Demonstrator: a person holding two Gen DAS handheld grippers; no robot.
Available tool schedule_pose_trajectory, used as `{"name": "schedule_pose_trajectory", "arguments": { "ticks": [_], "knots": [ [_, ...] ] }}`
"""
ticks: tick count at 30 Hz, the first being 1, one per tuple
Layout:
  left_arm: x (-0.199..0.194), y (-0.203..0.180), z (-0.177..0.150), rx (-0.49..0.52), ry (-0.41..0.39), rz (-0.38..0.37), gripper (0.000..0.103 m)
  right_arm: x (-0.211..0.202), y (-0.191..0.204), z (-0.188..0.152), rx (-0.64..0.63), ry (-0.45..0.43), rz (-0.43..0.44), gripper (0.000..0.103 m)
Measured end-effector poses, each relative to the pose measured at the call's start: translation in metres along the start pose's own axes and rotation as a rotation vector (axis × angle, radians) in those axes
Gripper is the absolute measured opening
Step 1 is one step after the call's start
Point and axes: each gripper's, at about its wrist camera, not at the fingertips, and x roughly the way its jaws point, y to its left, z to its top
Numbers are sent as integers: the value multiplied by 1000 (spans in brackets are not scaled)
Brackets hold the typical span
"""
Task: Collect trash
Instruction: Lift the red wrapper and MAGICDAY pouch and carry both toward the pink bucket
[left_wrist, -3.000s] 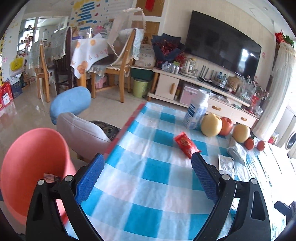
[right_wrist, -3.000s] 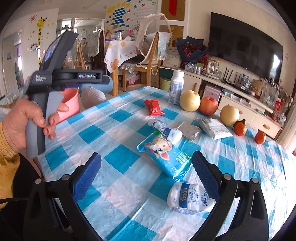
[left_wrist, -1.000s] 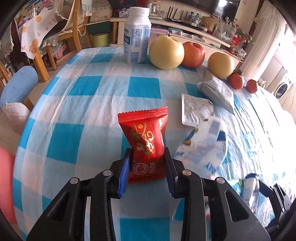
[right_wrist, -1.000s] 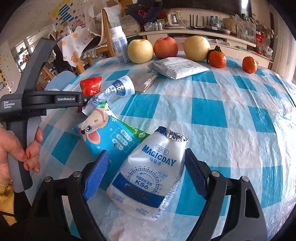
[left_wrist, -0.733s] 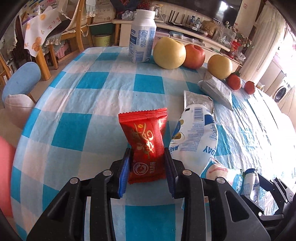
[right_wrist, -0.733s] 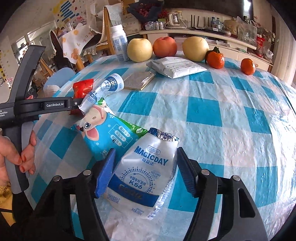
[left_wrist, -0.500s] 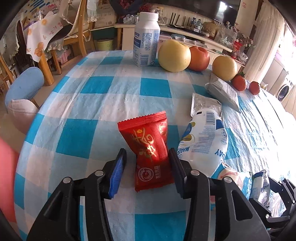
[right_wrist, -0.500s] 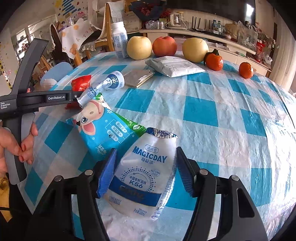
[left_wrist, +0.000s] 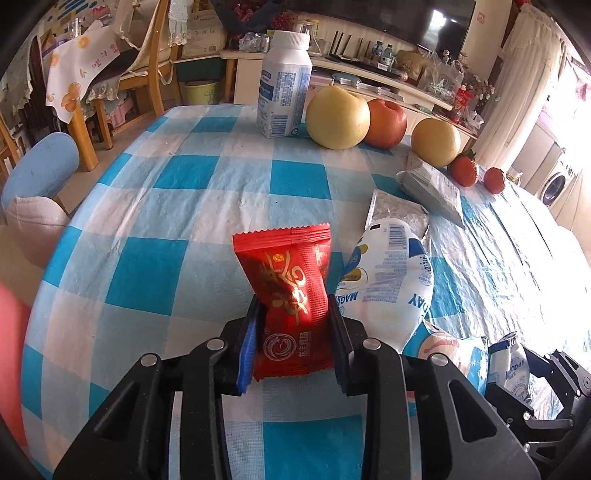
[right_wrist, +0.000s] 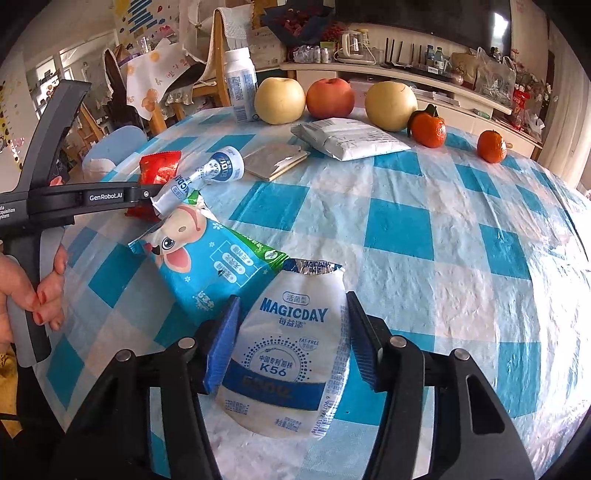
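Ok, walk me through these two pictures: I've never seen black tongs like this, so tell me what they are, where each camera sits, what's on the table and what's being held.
There is no robot here. A person holds a hand-held two-finger tool in each hand, and each one carries a wide-angle camera looking along its fingers.

In the left camera's picture, the left tool is closing on a red snack wrapper, which sits pinched between its blue pads.

In the right camera's picture, the right tool is closing around a white MAGICDAY pouch; the pads already look pressed on its sides. The person's hand grips the left tool's handle at the left edge.

On the blue checked tablecloth also lie a blue cartoon packet, a second white pouch, a grey packet, fruit and an upright white bottle.
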Motion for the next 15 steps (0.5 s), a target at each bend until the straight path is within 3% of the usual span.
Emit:
{"name": "schedule_pose_trajectory", "arguments": {
  "ticks": [5, 10, 15],
  "knots": [
    [-14, 12, 1, -39, -21, -24, 35, -7, 3, 4, 1, -40, 16, 57],
    [-30, 19, 2, -52, -50, -41, 35, -16, 5, 10, 38, -94, 110, 57],
    [-44, 26, 1, -60, -68, -49, 35, -23, 18, 17, 26, -121, 122, 57]
  ]
}}
